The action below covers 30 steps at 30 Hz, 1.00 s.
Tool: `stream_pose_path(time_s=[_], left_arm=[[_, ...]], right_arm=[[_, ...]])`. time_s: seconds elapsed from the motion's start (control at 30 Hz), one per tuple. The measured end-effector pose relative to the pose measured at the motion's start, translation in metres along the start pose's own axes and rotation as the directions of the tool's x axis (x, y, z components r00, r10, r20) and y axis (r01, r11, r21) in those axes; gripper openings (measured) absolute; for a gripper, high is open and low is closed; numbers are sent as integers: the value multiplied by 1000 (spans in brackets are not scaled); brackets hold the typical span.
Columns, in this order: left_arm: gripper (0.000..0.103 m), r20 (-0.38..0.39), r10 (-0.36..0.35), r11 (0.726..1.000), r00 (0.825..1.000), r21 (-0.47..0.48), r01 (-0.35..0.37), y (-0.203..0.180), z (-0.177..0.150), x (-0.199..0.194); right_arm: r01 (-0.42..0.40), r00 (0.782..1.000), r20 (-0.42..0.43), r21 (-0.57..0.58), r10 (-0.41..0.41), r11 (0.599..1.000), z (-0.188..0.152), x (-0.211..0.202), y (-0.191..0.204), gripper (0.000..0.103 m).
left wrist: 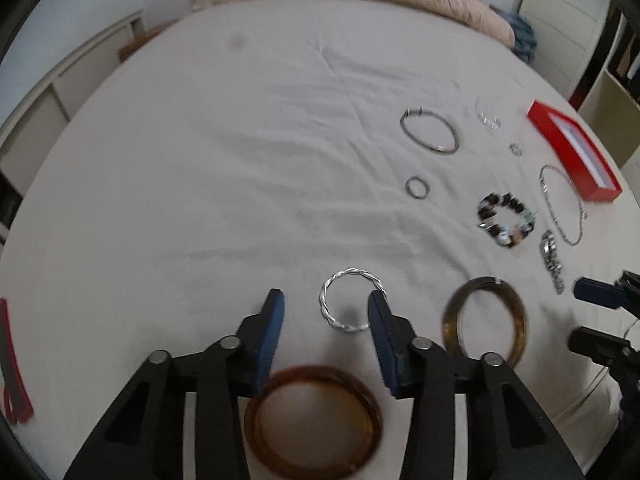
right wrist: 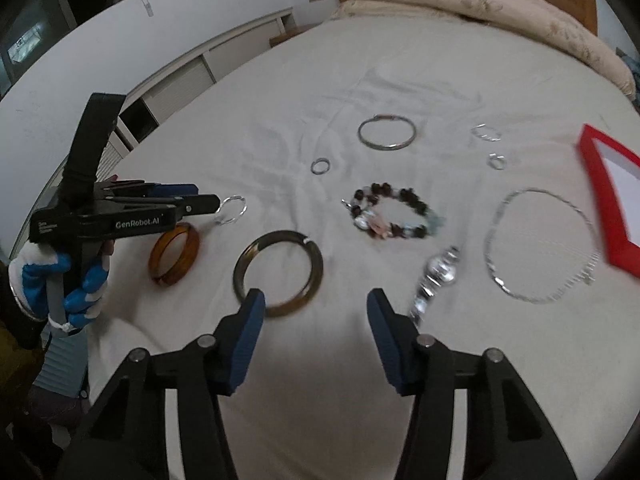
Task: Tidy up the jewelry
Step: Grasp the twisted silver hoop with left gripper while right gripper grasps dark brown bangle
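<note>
The left tool (left wrist: 326, 312), jaws parted and gripping nothing, hangs over the twisted silver bangle (left wrist: 351, 300) lying flat on the bed (left wrist: 240, 160), near its foot edge. The right tool (right wrist: 316, 312), also unclenched, sits nearer the dark bangle (right wrist: 278, 274).

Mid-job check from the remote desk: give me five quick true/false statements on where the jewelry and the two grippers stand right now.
1. The twisted silver bangle lies on the bedsheet at the tips of the left gripper. True.
2. The right gripper is clamped on the wristwatch. False: its jaws stand apart with nothing between them; the watch lies beside its right finger.
3. The red box holds the beaded bracelet. False: the bracelet lies on the sheet, apart from the box.
4. The amber bangle lies on the sheet below the left gripper. True.
5. The silver chain necklace lies beside the red box. True.
</note>
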<state>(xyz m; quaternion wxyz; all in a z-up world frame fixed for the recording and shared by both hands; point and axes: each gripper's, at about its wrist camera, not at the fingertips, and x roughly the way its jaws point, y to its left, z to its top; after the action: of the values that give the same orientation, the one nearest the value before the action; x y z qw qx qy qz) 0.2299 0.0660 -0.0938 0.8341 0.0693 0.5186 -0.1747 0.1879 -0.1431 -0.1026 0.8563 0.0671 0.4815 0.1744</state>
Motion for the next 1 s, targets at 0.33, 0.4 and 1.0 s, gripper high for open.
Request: stream_pose_path(time_s=[0.33,0.4,1.0], left_arm=[[13,-88,18,992,996,126,-7,-9,11,33],[5,-92,30,987,995,158,-15,-15,14,38],[4,59,83,994,995,70,-87,-45,21,-21]], right_arm=[[-14,997,-79,-16,13,1000,12,59,3,33],[0,996,-84,-47,-4,999,13,65,6,27],[21,998,60,-66,-17,998,7,-22,-8,9]])
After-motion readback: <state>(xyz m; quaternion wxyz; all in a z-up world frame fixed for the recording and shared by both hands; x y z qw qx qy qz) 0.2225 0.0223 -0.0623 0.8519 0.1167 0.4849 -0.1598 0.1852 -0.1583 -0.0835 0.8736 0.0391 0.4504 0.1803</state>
